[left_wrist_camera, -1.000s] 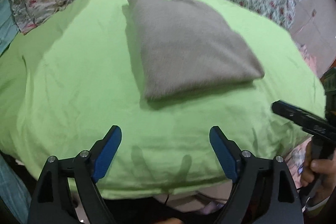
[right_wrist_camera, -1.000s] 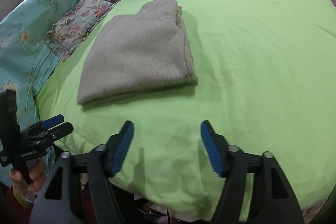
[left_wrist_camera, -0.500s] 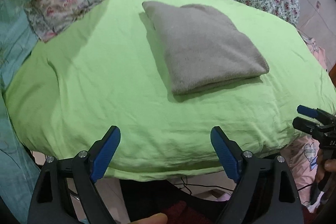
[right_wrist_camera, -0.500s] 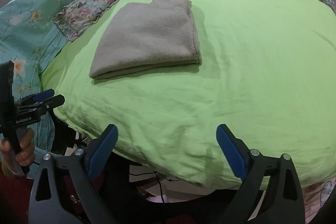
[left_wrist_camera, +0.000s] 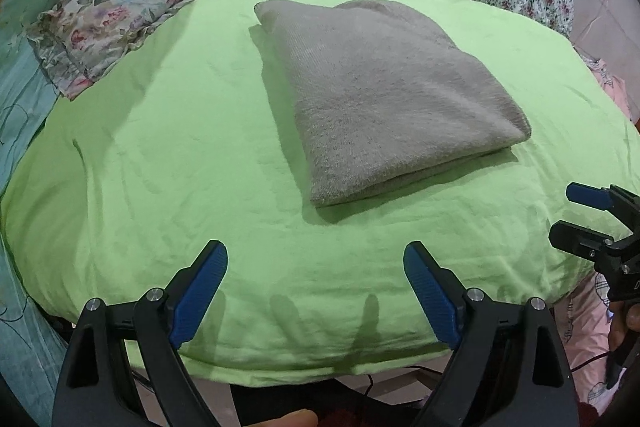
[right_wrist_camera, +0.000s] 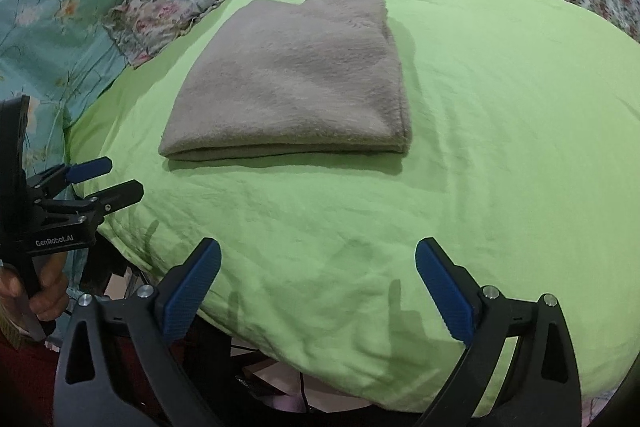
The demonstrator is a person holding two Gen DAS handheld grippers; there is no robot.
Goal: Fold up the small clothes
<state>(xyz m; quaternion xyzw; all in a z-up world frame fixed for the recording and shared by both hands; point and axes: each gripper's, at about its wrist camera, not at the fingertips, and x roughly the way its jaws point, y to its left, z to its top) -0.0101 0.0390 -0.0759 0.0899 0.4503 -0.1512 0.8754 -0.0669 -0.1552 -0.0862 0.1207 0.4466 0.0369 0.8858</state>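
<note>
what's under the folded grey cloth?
The folded grey cloth lies on the green sheet, which shows all round it. Whatever is beneath its layers is covered. Neither open gripper touches it.

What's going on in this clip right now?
A person holds a two-finger gripper in each hand over a green sheet. A grey garment lies on it, folded into a neat rectangle. The left gripper and right gripper both hang open near the sheet's near edge, touching nothing. The fold looks done.
</note>
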